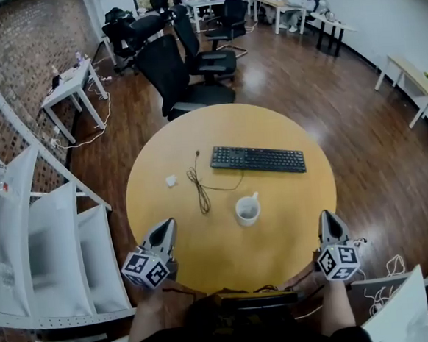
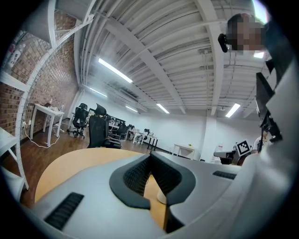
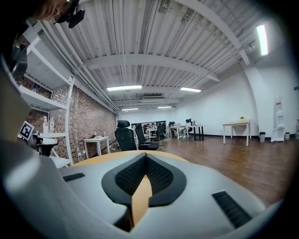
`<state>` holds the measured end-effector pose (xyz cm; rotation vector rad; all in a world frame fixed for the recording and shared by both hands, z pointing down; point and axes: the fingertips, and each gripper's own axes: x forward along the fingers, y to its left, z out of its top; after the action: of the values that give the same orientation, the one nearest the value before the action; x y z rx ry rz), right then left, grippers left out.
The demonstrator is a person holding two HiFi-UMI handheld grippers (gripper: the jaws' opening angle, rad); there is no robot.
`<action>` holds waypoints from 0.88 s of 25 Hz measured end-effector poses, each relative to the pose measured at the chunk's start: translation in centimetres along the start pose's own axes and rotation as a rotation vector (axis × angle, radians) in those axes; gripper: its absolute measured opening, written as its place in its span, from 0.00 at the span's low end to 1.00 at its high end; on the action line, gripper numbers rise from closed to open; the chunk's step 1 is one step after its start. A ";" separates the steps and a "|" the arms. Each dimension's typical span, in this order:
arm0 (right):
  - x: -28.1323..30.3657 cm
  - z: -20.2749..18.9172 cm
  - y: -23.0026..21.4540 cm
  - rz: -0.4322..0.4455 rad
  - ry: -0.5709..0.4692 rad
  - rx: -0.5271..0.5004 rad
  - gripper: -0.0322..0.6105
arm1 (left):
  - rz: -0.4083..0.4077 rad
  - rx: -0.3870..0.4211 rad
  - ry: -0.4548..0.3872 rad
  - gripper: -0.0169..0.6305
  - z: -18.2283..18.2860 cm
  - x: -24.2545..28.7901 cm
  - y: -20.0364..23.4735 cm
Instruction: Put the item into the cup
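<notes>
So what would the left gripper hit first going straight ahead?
Probably the white cup, seen low between the left gripper's jaws; depth is unclear, so it might pass over.

The grey right tool (image 3: pixel 145 155), lined with black ribbed pads (image 3: pixel 128 179), has its tips together and nothing between them. A pale wooden round bench (image 3: pixel 140 198) shows through the gap below. Beyond stand a black office chair (image 3: pixel 125 136), a red brick wall (image 3: pixel 88 119) and a dark wooden floor (image 3: pixel 233 161).

Head camera looks steeply down; hand-held cameras skim the same table (image 1: pixel 206 259).
</notes>
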<state>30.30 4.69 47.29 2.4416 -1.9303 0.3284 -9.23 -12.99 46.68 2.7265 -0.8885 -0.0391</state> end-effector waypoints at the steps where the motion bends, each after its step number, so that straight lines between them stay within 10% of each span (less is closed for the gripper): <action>1: -0.1 0.1 -0.3 -0.005 -0.008 -0.001 0.07 | 0.004 0.002 -0.003 0.01 0.2 0.1 0.1; 22: -1.4 0.4 -0.3 -0.049 -0.043 0.055 0.06 | 0.079 -0.026 -0.051 0.01 1.1 -1.0 2.8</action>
<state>30.38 6.05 46.70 2.5465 -1.8991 0.3345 -11.74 -14.82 46.28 2.6747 -1.0023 -0.1037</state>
